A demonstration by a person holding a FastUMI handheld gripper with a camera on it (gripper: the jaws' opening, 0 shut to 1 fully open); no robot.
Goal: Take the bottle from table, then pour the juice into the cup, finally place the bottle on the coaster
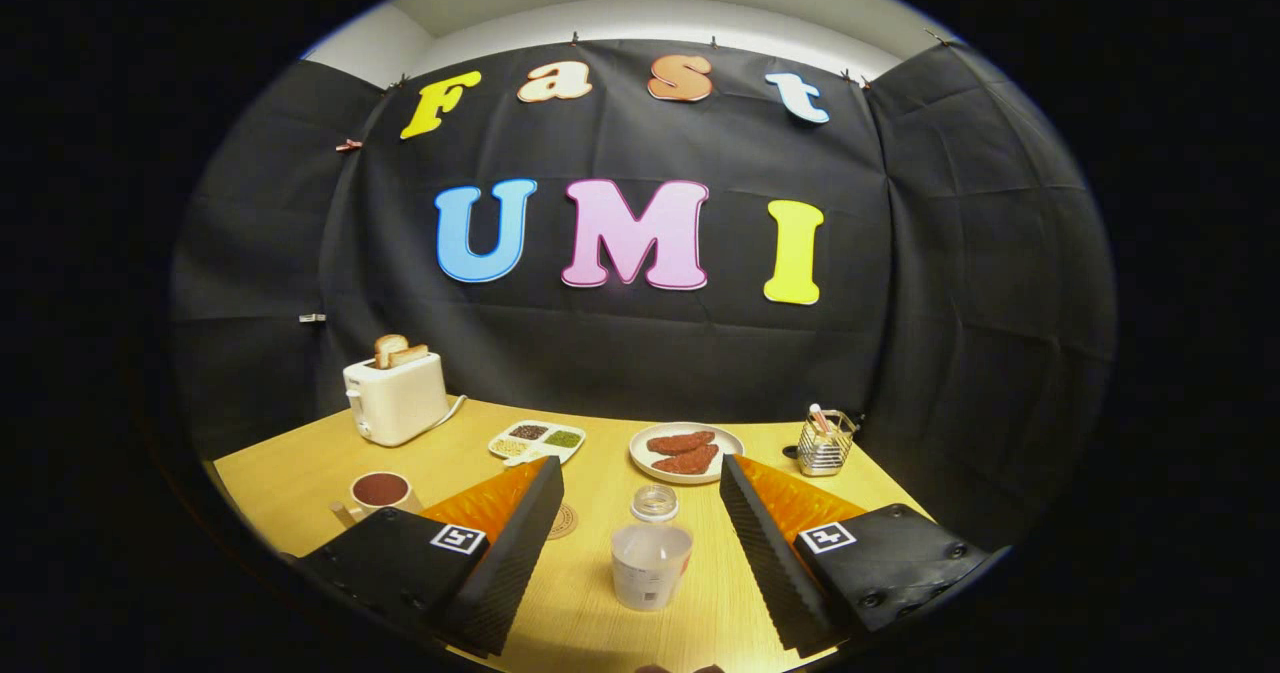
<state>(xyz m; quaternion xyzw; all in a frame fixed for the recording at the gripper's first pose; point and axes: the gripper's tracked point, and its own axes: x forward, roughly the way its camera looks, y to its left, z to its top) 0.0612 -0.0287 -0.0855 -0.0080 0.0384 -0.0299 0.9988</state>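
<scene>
Gripper (632,543) wide open around the bottle (651,553).
Bottle upright between the fingers (neither touching); cup (381,493) off left.

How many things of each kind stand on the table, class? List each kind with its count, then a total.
Bottle: 1, between the open gripper fingers
Cup: 1
Coaster: 1
Toaster: 1
Plate: 1
Divided tray: 1
Wire holder: 1
Total: 7

Claw (632,543) level, fingers spread wide apart
</scene>
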